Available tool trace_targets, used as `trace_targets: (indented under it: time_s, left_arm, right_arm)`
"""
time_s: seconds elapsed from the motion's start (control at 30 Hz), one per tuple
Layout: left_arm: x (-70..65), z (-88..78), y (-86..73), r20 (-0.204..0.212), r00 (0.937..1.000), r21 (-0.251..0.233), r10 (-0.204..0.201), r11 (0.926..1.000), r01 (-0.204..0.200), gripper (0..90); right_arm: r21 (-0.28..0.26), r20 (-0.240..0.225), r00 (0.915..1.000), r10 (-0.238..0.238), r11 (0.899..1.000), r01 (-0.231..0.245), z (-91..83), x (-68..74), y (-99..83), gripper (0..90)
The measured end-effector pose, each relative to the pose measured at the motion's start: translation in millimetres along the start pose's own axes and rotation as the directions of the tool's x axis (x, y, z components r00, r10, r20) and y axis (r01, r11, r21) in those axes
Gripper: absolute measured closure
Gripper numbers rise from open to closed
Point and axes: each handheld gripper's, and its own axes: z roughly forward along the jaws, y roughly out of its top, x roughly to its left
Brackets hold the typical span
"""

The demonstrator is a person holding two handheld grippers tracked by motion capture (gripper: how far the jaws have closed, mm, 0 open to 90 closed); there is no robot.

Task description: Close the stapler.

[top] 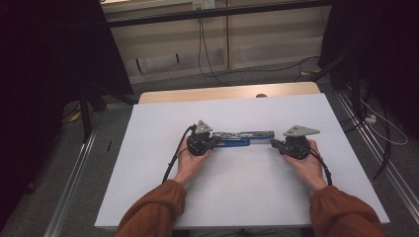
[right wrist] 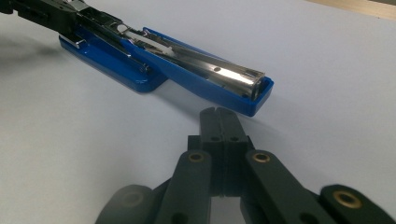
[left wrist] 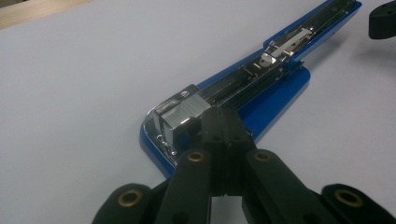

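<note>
The blue metal-railed stapler [top: 242, 138] lies swung open flat mid-bench [top: 163, 197], left hand-held gripper [left wrist: 223, 122] jaws together against its staple end, right hand-held gripper [right wrist: 219, 117] closed empty just beside it (reloading or closing apparently remains).

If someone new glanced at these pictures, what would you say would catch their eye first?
Most striking is the blue stapler, swung fully open and lying flat across the middle of the white table, its shiny metal staple channel facing up. The left tool rests shut against the stapler's metal end at its left, while the right tool, also shut, sits just short of the far blue tip. Orange sleeves come in from the bottom edge.
</note>
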Motion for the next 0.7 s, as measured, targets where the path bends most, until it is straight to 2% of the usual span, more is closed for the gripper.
trace_targets:
  time_s: [0.03,0.07,0.1,0.13,0.17,0.23,0.33,0.37,0.4,0.6,0.7]
  left_arm:
    - [0.5,-0.3,0.0,0.002,1.0,0.003,0.002,1.0,-0.002,90.0]
    - [-0.3,-0.2,-0.4,-0.023,0.9997,-0.003,0.004,1.0,-0.005,90.0]
    - [-0.2,-0.3,-0.4,-0.026,0.9997,-0.004,0.006,1.0,-0.006,90.0]
    - [-0.9,0.1,-0.6,-0.018,0.9998,-0.006,-0.006,1.0,0.006,90.0]
    - [0.1,-0.3,-0.4,-0.005,1.0,-0.001,0.002,1.0,-0.002,90.0]
    - [0.7,-0.6,-0.2,-0.008,1.0,0.002,0.004,1.0,-0.004,90.0]
    - [0.9,-0.4,-1.0,0.008,0.9999,-0.004,-0.015,0.9999,0.015,90.0]
    - [1.2,-0.9,-1.0,0.01,0.9999,-0.001,-0.014,0.9999,0.014,90.0]
    - [1.6,-1.7,-0.9,0.004,1.0,0.006,0.004,1.0,-0.004,90.0]
    - [0.0,-1.0,-1.2,0.004,1.0,-0.001,-0.008,1.0,0.008,90.0]
    - [1.2,-1.7,-1.2,0.004,1.0,0.005,0.003,1.0,-0.003,90.0]
  right_arm:
    - [0.006,-0.003,1.0,0.001,1.0,-0.001,0.6,0.0,0.0,90.0]
    - [0.014,-0.003,1.0,0.0,1.0,0.0,1.3,0.3,0.1,90.0]
    - [0.019,0.001,1.0,-0.001,1.0,0.001,1.8,0.5,0.4,90.0]
    - [0.023,-0.001,1.0,-0.003,1.0,0.003,2.4,0.4,0.6,90.0]
    - [0.036,-0.001,1.0,-0.004,0.999,0.004,3.2,0.4,1.0,90.0]
    - [0.06,-0.002,1.0,0.0,0.998,0.0,5.4,0.0,1.4,90.0]
    - [0.075,0.004,1.0,-0.003,0.997,0.002,6.9,0.3,2.0,90.0]
    - [0.079,0.004,1.0,-0.008,0.997,0.007,7.3,0.5,2.2,90.0]
    - [0.086,0.007,0.9999,-0.011,0.996,0.01,7.7,0.6,2.5,90.0]
    - [0.135,0.03,0.9995,-0.001,0.991,-0.003,10.3,-3.3,4.6,90.0]
    - [0.143,0.042,0.9991,-0.001,0.99,-0.006,10.9,-4.8,5.8,90.0]
